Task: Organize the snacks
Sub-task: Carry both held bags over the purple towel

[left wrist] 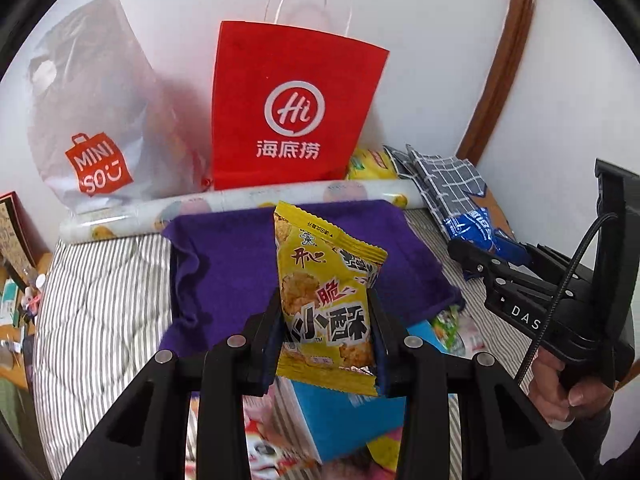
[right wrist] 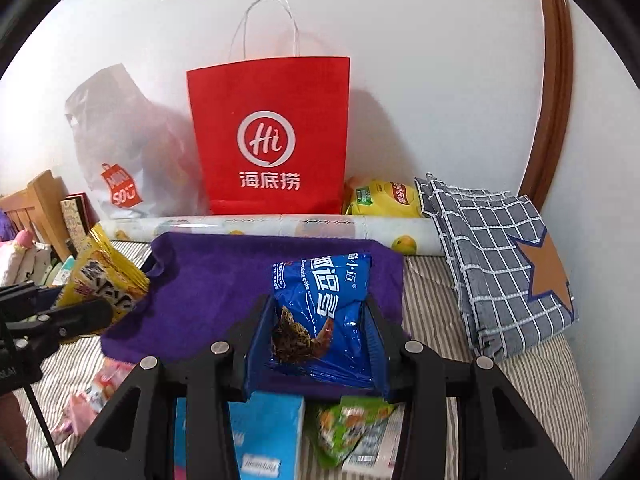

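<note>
— White wall at the back, and a bed with a striped sheet. What stands there?

— A red paper bag leans on the wall. A white plastic bag is beside it. A roll of printed paper lies in front of both, and a purple towel is spread on the bed.

— And the snacks?

— The left gripper pinches a yellow snack pack above the towel. The right gripper squeezes a blue cookie pack there too.

— What else is close?

— A checked cloth on the right, a yellow chip bag behind the roll, a light blue box and a green pack down low.

— Anything hard to see?

— The grippers cover most of the box, and small things at the left edge are too blurry.
</note>
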A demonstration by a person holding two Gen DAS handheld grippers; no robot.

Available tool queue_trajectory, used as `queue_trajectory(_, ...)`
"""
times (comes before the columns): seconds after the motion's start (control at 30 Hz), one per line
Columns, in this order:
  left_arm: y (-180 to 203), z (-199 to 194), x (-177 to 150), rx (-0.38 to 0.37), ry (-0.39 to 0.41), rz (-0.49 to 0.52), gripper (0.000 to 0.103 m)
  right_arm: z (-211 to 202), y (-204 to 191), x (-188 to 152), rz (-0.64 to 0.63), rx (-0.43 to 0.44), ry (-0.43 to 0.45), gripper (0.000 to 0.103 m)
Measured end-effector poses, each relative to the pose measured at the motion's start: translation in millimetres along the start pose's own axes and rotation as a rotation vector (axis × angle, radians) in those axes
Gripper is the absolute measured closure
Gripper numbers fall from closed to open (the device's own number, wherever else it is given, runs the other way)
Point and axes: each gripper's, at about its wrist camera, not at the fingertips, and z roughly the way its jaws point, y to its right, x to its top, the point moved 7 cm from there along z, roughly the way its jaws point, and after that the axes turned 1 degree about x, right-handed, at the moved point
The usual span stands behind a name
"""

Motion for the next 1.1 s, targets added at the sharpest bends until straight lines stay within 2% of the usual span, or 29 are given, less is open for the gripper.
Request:
queue_trajectory(0.17, -20, 22, 7, 0.05, -0.015, -0.003, 0.066, 25, 11, 3, 0.004, -0.022, -0.023, 0.062)
queue_trajectory(0.47, -57, 64, 10, 0.088, -0.065, -0.059, 0.066, 73, 21, 0, 0.009, -0.021, -0.077, 0.062)
queue_trajectory(0.73, -76, 97, 7, 0.1, -0.108, -0.064, 0.066, 104, 29, -5, 0.013, -0.029, -0.122, 0.062)
queue_trajectory(1.1, -82, 122, -16, 0.071, -0.184, -0.093, 0.066, 119, 26, -13, -0.018, -0.032, -0.166, 0.062)
